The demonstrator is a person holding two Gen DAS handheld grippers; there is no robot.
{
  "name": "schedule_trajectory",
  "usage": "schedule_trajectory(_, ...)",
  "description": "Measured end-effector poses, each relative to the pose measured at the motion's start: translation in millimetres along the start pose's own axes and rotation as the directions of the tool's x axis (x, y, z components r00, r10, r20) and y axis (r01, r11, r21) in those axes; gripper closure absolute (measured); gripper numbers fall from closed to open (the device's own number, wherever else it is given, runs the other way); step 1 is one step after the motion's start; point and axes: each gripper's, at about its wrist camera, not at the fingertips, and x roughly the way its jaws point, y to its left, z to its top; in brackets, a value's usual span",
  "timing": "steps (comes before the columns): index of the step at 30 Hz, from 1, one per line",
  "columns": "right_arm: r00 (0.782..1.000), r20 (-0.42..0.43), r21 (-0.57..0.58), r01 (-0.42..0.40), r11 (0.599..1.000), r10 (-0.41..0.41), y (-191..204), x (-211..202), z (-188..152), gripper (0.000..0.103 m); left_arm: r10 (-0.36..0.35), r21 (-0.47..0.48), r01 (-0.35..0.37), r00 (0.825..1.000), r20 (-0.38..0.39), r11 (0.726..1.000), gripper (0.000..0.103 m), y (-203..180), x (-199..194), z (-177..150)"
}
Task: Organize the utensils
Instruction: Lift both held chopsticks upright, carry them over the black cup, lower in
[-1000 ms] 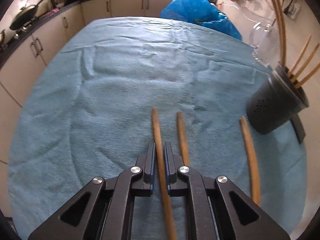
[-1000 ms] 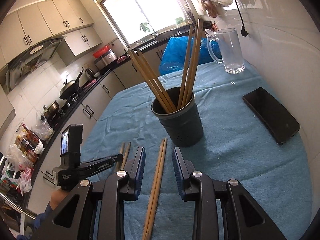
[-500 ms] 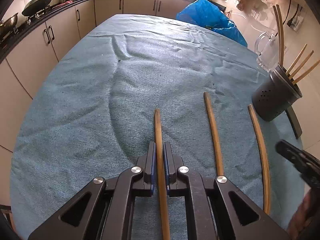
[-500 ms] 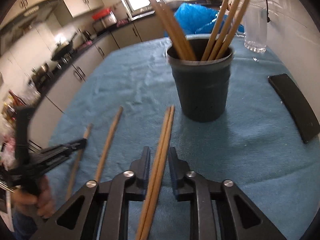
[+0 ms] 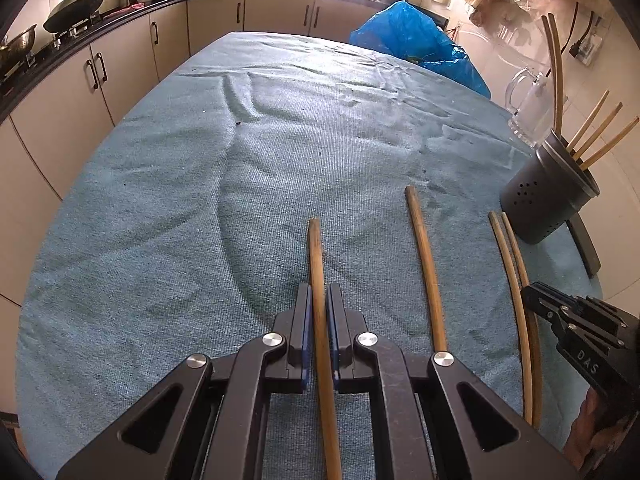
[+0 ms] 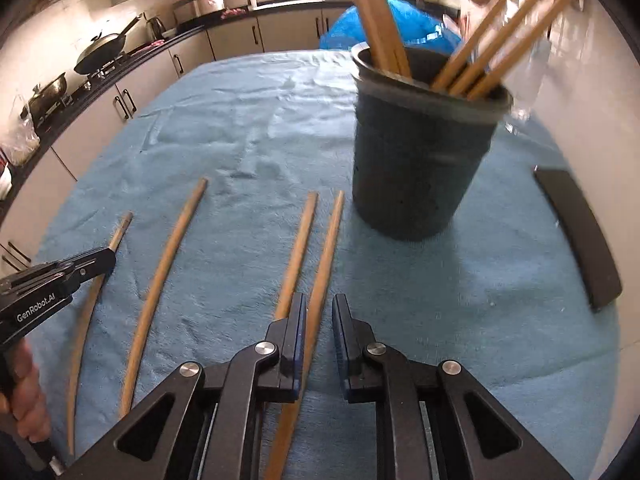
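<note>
Over the blue cloth (image 5: 200, 200), my left gripper (image 5: 319, 292) is shut on one wooden chopstick (image 5: 315, 248), which points away along the fingers. Another loose chopstick (image 5: 426, 268) lies to its right. A pair of chopsticks (image 6: 298, 248) lies in front of the dark holder (image 6: 420, 152), which has several chopsticks standing in it. My right gripper (image 6: 319, 304) is low over that pair with its jaws closing. The right-hand stick (image 6: 328, 248) runs between the pads, with a gap still showing at the right pad. The left-hand stick passes under the left finger.
A black phone (image 6: 580, 236) lies on the cloth right of the holder. A glass jug (image 5: 528, 108) and a blue bag (image 5: 412, 40) stand at the far side. Cabinets (image 5: 92, 76) run past the table's left edge. A hand (image 6: 24, 380) holds the left gripper.
My right gripper has dropped toward the pair of chopsticks and its jaws have narrowed around one stick. My left gripper has carried its chopstick leftward, away from the neighbouring stick.
</note>
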Motion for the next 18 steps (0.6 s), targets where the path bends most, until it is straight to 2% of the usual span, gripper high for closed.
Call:
schedule_trajectory(2, 0.999, -0.011, -0.002, 0.032, 0.999, -0.032, -7, -1, -1, 0.092, -0.004, -0.001, 0.004, 1.0, -0.008, 1.0, 0.095, 1, 0, 1)
schedule_trajectory(6, 0.999, -0.029, -0.014, 0.028, 1.0, -0.029, -13, -2, 5, 0.092, 0.007, 0.011, -0.007, 1.0, -0.026, 1.0, 0.095, -3, 3, 7)
schedule_trajectory(14, 0.997, -0.044, -0.062, 0.057, 0.996, -0.06, -8, 17, 40, 0.089, 0.033, 0.034, -0.031, 0.999, -0.036, 0.999, 0.096, -12, 16, 27)
schedule_trajectory(18, 0.997, -0.052, -0.077, 0.048, 0.996, -0.052, -1, 20, 45, 0.096, 0.032, 0.053, -0.032, 0.999, -0.013, 0.998, 0.097, -15, 14, 25)
